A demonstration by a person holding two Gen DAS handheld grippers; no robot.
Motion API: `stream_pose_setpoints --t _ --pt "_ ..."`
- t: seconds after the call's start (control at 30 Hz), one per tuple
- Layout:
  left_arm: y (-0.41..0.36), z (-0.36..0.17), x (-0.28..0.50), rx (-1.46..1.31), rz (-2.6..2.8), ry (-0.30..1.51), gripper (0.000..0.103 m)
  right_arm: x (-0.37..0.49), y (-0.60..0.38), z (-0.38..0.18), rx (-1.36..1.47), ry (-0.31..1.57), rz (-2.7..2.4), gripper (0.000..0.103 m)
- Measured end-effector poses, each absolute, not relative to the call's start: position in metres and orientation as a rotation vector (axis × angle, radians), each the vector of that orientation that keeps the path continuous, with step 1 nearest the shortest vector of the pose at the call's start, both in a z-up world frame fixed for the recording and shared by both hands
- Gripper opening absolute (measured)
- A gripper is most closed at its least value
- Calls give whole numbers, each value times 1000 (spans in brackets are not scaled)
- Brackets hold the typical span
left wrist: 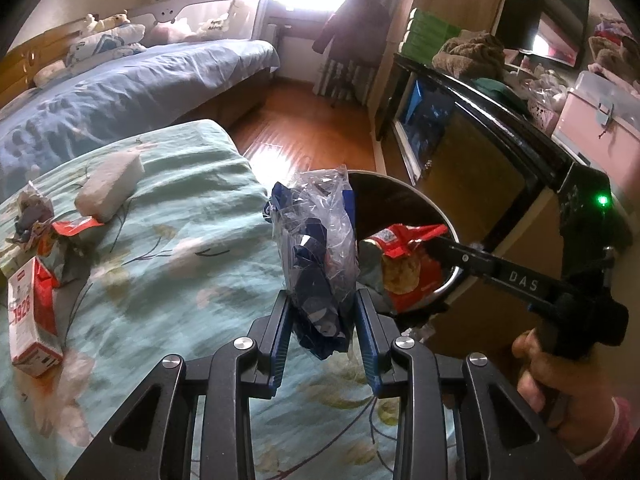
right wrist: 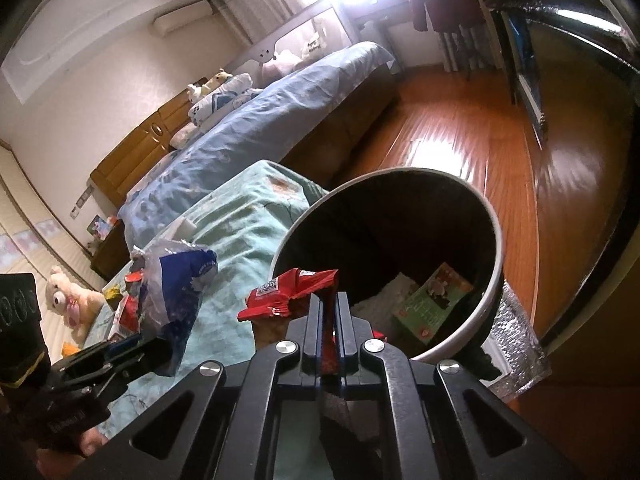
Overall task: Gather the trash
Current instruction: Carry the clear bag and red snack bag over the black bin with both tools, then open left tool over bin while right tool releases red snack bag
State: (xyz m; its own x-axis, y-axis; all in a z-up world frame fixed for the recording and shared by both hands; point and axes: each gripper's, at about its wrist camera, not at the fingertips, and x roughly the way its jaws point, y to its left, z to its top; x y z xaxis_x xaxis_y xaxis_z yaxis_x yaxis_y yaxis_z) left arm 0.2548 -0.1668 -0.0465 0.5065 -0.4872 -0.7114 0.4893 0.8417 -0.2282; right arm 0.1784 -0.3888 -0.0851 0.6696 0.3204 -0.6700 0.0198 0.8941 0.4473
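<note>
A low surface covered in a pale green floral quilted cloth [left wrist: 168, 216] is taking up most of the left wrist view, with a glossy brown wooden floor [right wrist: 460, 152] running beside it. A round bin with a white rim and dark inside [right wrist: 498, 240] is standing on that floor just beside the cloth's edge; a green printed packet [right wrist: 432, 300] and something white are lying in its bottom. The left gripper [left wrist: 324, 312] is squeezing a crumpled clear and dark blue plastic bag [left wrist: 320, 248] between its blue pads, the jaws standing partly apart around it, and holding it upright near the bin's rim. The right gripper [right wrist: 328, 300] is clamping a red crinkled snack wrapper [right wrist: 292, 290] with its jaws almost fully together, holding it over the near rim of the bin. Farther back on the cloth, a white and red carton [left wrist: 32, 316], a white foam block [left wrist: 110, 186] and other crumpled wrappers [left wrist: 60, 236] are lying.
</note>
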Motion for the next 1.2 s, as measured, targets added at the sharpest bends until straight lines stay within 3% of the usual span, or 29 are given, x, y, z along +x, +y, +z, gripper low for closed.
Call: stream_pose_setpoints --t 1.2 --pt "-232 -63 306 70 -663 950 31 210 -430 -86 444 806 61 2"
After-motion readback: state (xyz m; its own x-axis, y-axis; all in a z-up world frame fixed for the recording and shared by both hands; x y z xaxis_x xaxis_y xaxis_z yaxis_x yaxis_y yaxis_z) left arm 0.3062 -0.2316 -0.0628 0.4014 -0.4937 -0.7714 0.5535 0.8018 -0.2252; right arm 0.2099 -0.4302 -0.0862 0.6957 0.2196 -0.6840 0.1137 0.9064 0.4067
